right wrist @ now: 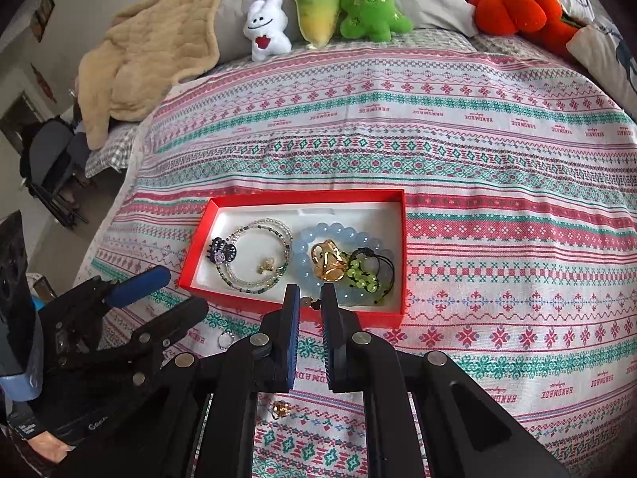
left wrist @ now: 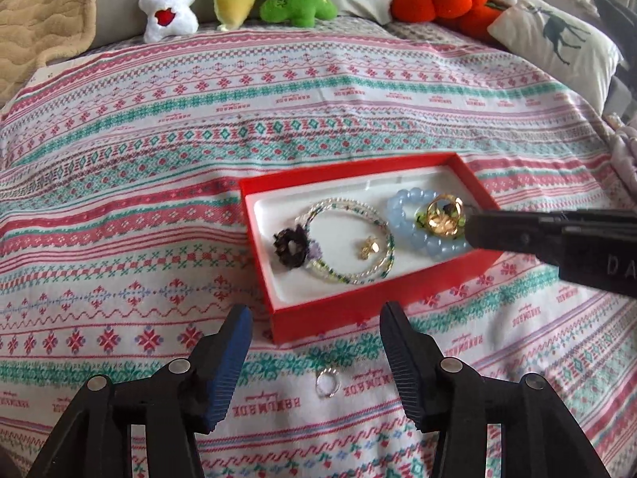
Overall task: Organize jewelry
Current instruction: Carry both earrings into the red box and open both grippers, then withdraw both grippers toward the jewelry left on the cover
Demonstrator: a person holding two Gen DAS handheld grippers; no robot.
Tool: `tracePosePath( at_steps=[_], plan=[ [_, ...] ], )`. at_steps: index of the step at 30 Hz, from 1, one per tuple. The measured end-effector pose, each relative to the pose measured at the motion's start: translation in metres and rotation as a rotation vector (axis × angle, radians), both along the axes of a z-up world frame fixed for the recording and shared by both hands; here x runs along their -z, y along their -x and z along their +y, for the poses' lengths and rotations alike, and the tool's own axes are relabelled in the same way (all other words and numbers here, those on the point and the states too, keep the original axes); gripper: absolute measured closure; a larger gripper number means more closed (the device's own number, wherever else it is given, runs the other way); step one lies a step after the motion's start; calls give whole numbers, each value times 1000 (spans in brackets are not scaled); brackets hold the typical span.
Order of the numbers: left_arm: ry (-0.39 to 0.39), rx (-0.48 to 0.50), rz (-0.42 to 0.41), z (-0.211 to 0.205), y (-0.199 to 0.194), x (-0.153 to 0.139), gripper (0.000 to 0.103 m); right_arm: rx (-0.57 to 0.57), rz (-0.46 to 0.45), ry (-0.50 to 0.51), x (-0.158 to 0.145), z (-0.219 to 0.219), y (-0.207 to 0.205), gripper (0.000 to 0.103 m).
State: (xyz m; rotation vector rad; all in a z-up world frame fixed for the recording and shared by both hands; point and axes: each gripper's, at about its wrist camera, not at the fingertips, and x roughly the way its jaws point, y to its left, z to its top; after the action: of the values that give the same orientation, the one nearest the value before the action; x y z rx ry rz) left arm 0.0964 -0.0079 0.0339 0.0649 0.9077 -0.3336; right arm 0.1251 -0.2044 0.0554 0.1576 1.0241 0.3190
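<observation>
Jewelry box (left wrist: 302, 310) – L gripper (left wrist: 316, 320) wide open, empty; R gripper (right wrist: 310, 298) nearly closed – gold earring (right wrist: 280, 408) only in right view.

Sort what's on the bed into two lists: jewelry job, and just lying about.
For the job:
red box
blue bead bracelet
gold ring
silver ring on the cloth
gold earring on the cloth

Lying about:
white plush
green plush
orange pumpkin plush
beige blanket
</observation>
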Motion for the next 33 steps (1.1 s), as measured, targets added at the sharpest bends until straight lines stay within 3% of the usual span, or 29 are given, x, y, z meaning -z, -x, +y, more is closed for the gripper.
tracePosePath(
  at_steps=[6, 20, 23, 28, 33],
  plan=[
    [-47, 1, 36, 18, 14, 16, 36, -22, 17, 4, 6, 23, -15, 92],
    [-76, -11, 91, 41, 23, 33, 35, -55, 43, -41, 24, 60, -36, 90],
    [-76, -7, 89, 40, 23, 32, 35, -50, 55, -42, 24, 58, -35, 80],
    [-82, -1, 88, 37, 24, 32, 35, -43, 49, -37, 18, 52, -28, 73],
    [-94, -1, 96, 34, 26, 33, 35, -67, 18, -4, 9, 47, -10, 59]
  ],
)
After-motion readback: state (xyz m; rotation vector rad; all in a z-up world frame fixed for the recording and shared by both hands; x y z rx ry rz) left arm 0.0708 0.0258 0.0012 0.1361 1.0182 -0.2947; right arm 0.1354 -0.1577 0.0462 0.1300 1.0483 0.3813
